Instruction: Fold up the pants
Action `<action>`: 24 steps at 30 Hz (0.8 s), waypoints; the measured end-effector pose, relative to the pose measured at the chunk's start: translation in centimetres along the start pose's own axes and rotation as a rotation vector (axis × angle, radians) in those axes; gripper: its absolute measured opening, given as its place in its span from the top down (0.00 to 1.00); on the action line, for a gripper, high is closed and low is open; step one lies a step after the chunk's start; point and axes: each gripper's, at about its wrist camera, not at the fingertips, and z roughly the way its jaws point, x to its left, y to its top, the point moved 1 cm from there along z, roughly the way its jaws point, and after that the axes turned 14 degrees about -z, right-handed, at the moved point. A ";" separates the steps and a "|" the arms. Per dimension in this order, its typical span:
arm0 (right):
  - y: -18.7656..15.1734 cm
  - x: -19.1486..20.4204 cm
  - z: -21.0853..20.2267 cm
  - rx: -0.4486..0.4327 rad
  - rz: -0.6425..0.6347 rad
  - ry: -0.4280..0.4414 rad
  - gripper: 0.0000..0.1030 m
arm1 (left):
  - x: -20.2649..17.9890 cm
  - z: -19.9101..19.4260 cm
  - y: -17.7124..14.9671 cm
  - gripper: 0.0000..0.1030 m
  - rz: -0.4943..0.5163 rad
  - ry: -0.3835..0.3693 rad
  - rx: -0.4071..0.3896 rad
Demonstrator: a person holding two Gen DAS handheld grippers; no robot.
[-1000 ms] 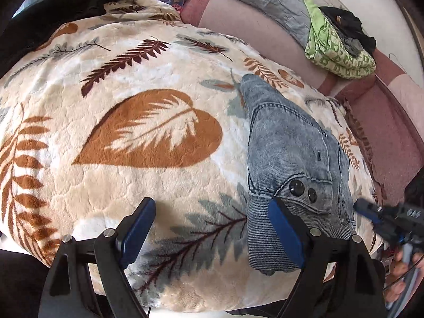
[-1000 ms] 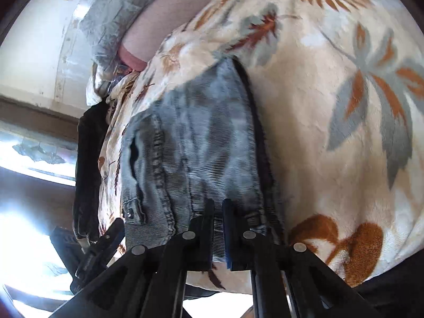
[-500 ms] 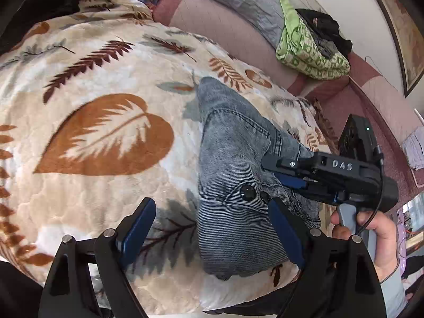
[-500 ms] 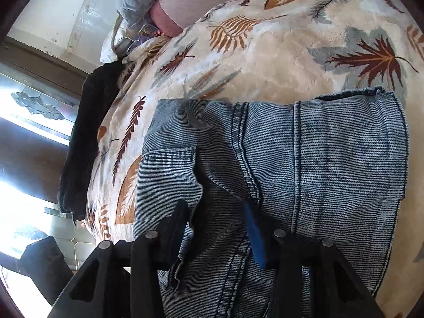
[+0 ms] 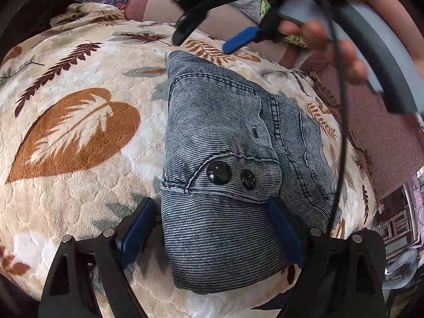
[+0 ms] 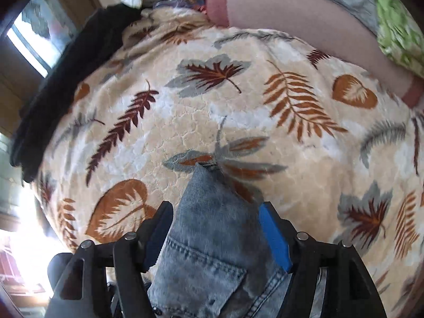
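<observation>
The pants [image 5: 220,137] are blue denim, folded into a thick bundle on a leaf-print blanket [image 5: 79,122], with two black buttons facing up. My left gripper [image 5: 210,230] is open wide, its blue pads on either side of the bundle's near end; a gap shows at the left pad. A hand holds my right gripper [image 5: 212,37] in the air above the bundle's far end. In the right wrist view the right gripper [image 6: 216,233] has its jaws opening, and the pants [image 6: 209,238] lie below between the fingers, not pinched.
A black garment [image 6: 66,79] lies along the blanket's left edge. A green patterned cloth [image 6: 397,26] and a grey quilted cover sit on the pink cushion [image 6: 291,21] behind. Maroon upholstery [image 5: 384,137] runs along the right. A cable [image 5: 343,106] hangs from the right gripper.
The right gripper let go of the pants, opened, and swung from the right side up over the bundle's far end. The left gripper shifted sideways until its fingers straddled the near end.
</observation>
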 end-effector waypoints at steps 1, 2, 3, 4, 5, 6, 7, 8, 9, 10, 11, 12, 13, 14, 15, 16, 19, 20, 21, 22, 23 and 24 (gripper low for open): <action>1.0 0.7 1.3 0.055 -0.037 -0.016 0.31 | 0.0 0.0 0.0 0.16 0.007 0.001 -0.002; 1.6 1.2 2.4 0.098 -0.070 -0.034 0.31 | -0.1 0.0 -0.1 0.16 0.016 0.003 -0.004; 2.0 1.7 3.5 0.137 -0.106 -0.059 0.31 | -0.2 0.0 -0.2 0.16 0.024 0.004 -0.006; 2.2 1.9 4.5 0.183 -0.135 -0.078 0.46 | -0.3 0.0 -0.2 0.16 0.032 0.005 -0.007; 2.2 1.8 5.3 0.230 -0.150 -0.082 0.68 | -0.2 0.0 -0.3 0.16 0.036 0.004 -0.008; 2.2 1.3 5.6 0.246 -0.154 -0.092 0.86 | -0.2 0.0 -0.2 0.16 0.038 0.002 -0.008; 2.3 0.4 5.3 0.232 -0.137 -0.111 0.86 | -0.2 0.0 -0.2 0.16 0.038 -0.001 -0.008; 2.4 -0.8 4.8 0.205 -0.109 -0.158 0.86 | -0.2 0.0 -0.2 0.16 0.043 0.000 -0.005; 2.5 -2.1 4.1 0.173 -0.100 -0.295 0.96 | -0.2 -0.1 -0.3 0.15 0.052 0.003 -0.007; 2.5 -3.4 3.3 0.139 -0.087 -0.415 1.00 | -0.5 0.2 -0.2 0.15 0.057 0.006 -0.009; 2.2 -5.0 2.5 0.097 -0.021 -0.397 1.00 | -0.6 0.3 -0.2 0.15 0.055 0.005 -0.010; 1.5 -6.4 1.7 0.055 0.053 -0.294 0.99 | -0.6 0.3 -0.2 0.15 0.054 0.004 -0.011; 0.7 -7.1 0.9 0.023 0.102 -0.216 0.99 | -0.8 0.4 -0.2 0.15 0.053 0.004 -0.010; 0.1 -7.2 0.2 -0.001 0.126 -0.177 0.99 | -0.8 0.5 -0.1 0.15 0.050 0.003 -0.008; -0.7 -6.8 -0.5 -0.027 0.133 -0.108 0.97 | -0.7 0.4 -0.2 0.15 0.048 0.004 -0.008; -1.2 -5.8 -0.9 -0.045 0.133 -0.021 0.97 | -0.7 0.4 -0.2 0.15 0.046 0.005 -0.009; -2.6 -2.8 -0.9 -0.071 0.123 0.188 0.97 | -0.8 0.4 -0.3 0.15 0.047 0.008 -0.017; -3.3 -2.0 -0.2 -0.054 0.123 0.222 0.97 | -0.7 0.4 -0.4 0.15 0.047 0.006 -0.019; -3.9 -1.6 1.0 -0.015 0.120 0.198 0.95 | -0.6 0.3 -0.5 0.15 0.044 0.003 -0.020; -4.5 -2.1 2.3 0.032 0.117 0.100 0.96 | -0.5 0.2 -0.5 0.15 0.041 0.000 -0.018; -5.2 -2.8 3.2 0.063 0.115 -0.041 0.96 | -0.4 0.2 -0.6 0.15 0.039 -0.004 -0.019; -5.8 -3.9 3.6 0.074 0.147 -0.112 0.95 | -0.3 0.0 -0.7 0.15 0.041 -0.006 -0.021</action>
